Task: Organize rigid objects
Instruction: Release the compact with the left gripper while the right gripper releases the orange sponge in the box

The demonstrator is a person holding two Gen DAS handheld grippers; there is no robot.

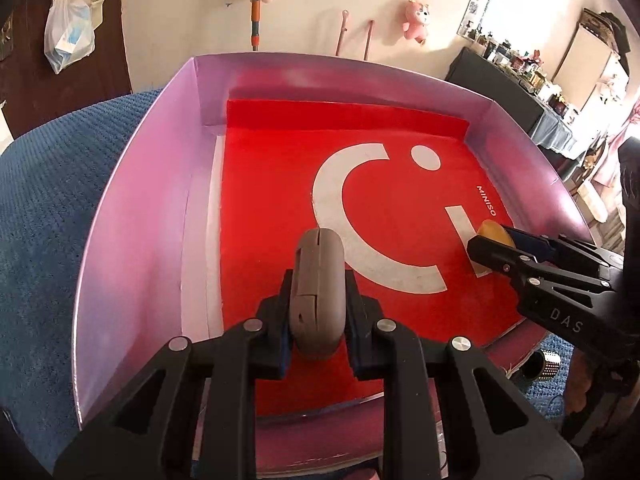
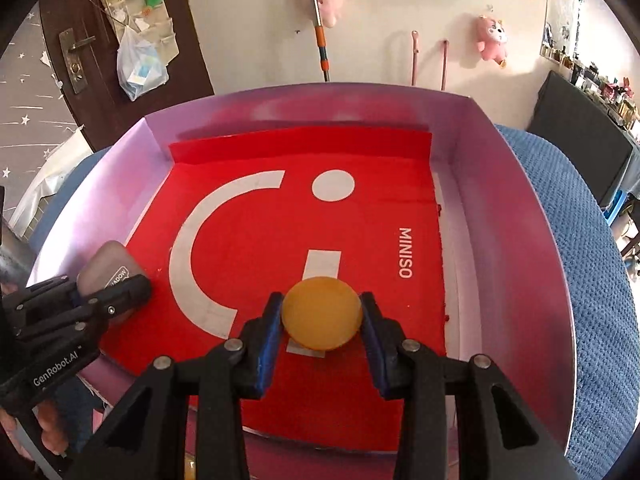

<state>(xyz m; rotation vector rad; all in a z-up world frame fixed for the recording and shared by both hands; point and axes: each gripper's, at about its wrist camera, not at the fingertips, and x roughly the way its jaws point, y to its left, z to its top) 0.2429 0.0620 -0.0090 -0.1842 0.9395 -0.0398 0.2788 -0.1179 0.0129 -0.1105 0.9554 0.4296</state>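
Fingers of left gripper (image 1: 316,304): clamped on grey case (image 1: 316,280), held on edge over red liner (image 1: 280,200). Fingers of right gripper (image 2: 322,316): clamped on yellow disc (image 2: 322,312), over same liner. Container: pink-walled box (image 2: 500,200), on blue cloth (image 1: 44,208).

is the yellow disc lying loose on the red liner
No, the yellow disc is clamped between the right gripper pads above the red liner.

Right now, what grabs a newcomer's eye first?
The red MINISO sheet lining the pink box dominates both views. The left gripper grips a grey case over the sheet's left side; the right gripper clamps a yellow disc over its near middle.
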